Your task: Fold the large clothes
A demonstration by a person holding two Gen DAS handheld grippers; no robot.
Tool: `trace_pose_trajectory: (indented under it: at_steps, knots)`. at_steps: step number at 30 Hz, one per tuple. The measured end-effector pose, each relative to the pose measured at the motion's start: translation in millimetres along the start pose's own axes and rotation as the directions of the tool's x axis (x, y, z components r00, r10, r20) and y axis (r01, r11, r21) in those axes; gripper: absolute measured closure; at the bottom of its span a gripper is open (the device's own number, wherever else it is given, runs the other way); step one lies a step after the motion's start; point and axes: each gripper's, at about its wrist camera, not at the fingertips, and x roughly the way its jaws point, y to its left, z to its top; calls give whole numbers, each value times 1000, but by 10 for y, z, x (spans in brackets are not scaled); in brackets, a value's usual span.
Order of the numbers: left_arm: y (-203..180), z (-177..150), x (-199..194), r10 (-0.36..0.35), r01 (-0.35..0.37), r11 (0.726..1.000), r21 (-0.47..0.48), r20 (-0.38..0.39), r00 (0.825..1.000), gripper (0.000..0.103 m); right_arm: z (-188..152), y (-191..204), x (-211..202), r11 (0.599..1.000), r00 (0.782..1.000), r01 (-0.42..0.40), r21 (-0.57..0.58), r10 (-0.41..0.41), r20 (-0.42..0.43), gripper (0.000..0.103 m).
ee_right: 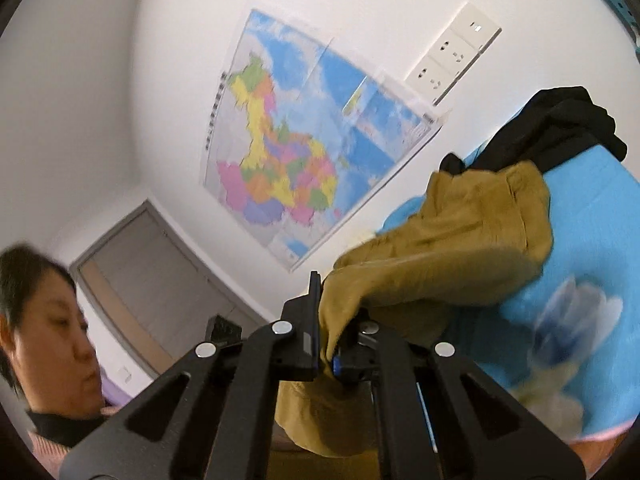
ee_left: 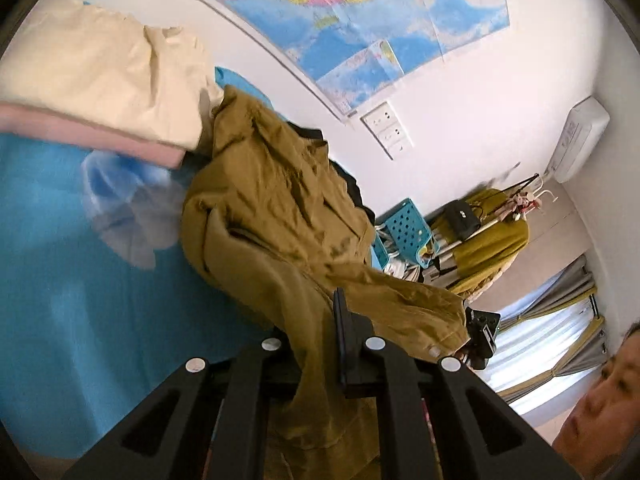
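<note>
A large olive-brown garment (ee_left: pixel 280 216) hangs lifted over the blue bedsheet (ee_left: pixel 60 280). My left gripper (ee_left: pixel 320 344) is shut on one part of it; the cloth runs between the fingers and drapes down. My right gripper (ee_right: pixel 334 320) is shut on another part of the same garment (ee_right: pixel 460 240), which stretches away toward the bed (ee_right: pixel 592 240). The right gripper also shows in the left wrist view (ee_left: pixel 482 336), holding the garment's buttoned edge.
Folded cream (ee_left: pixel 100 68) and pink (ee_left: pixel 88 136) clothes are stacked on the bed. A black garment (ee_right: pixel 560 128) lies at the bed's far side. A map (ee_right: pixel 300 152) and sockets (ee_right: pixel 452 56) are on the wall. A teal basket (ee_left: pixel 404 228) and clothes rack (ee_left: pixel 492 232) stand beyond. The person's face (ee_right: pixel 52 332) is close.
</note>
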Motion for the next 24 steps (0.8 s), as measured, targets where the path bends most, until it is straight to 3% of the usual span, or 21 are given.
trace_pose_trajectory:
  at_steps: [24]
  knots:
    - [-249, 1376, 458, 133, -133, 990, 46, 7, 991, 93, 1184, -442, 881, 990, 992, 126, 61, -125, -15, 98]
